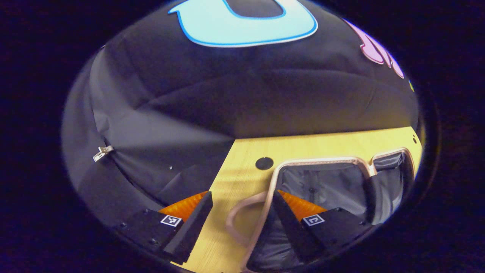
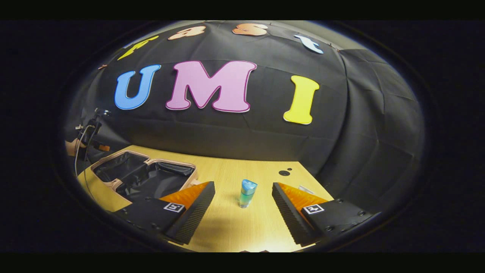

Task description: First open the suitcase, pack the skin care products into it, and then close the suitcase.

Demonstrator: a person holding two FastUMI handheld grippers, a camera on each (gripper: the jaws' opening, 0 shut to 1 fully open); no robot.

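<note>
The likeliest slip from here is a toppled bottle: the small translucent blue-green skin care bottle with a blue cap [image 2: 247,193] stands upright and alone on the pale wood-grain bench [image 2: 235,227], tall for its narrow base, and the right gripper [image 2: 243,206] has its fingers spread wide to either side of it, touching nothing. If one finger reaches it before the other as they come together, I judge it would tip or skid across the smooth laminate, and its glossy plastic wall looks slick enough to squirt out of a lopsided squeeze, though the ribbed faces of the fingers should help. A second risk sits with the open hard-shell suitcase with a pinkish-beige rim and dark fabric lining [image 1: 322,178], which lies flat in two halves on the bench well to the left of the bottle. The left gripper [image 1: 242,212] hangs over its near edge, fingers wide and holding nothing, one finger over the bare bench and the other over the lining, with the curved pinkish handle [image 1: 237,216] between them. A careless move there could nudge the light shell or snag that loop. The lining looks soft and wrinkled, so a bottle dropped in may roll rather than stay upright, which could hinder closing the case.
</note>
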